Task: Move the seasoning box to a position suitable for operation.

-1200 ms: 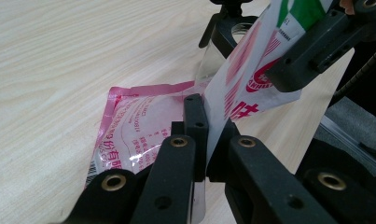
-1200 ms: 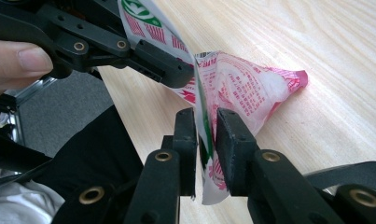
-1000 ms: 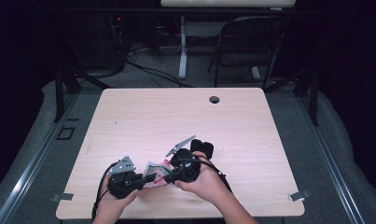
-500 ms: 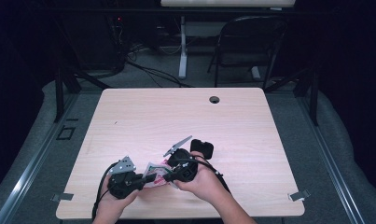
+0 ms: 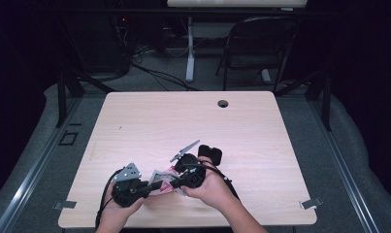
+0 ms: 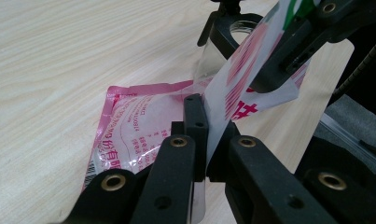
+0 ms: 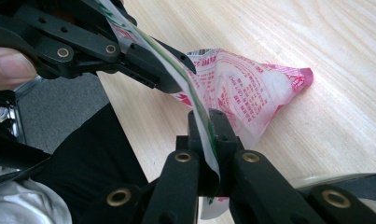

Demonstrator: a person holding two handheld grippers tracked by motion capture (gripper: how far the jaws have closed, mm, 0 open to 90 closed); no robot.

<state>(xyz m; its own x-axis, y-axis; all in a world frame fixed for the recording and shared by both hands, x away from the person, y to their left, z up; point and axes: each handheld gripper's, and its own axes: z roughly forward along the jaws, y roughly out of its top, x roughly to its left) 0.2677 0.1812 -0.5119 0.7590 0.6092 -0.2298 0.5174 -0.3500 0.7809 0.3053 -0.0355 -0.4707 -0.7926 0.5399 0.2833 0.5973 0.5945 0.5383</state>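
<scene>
Pink-and-white printed plastic packet (image 5: pixel 163 178) held just above the pale wooden table (image 5: pixel 193 126) near its front edge, top strip pinched by both: left gripper (image 6: pixel 200 122) and right gripper (image 7: pixel 209 128), whose jaws just closed. Risk: uneven pull could tear it crookedly or slip.

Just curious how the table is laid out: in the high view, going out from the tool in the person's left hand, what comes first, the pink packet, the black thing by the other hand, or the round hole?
1. Pink packet, at the left tool.
2. Black thing, right of centre.
3. Round hole, far edge.
</scene>
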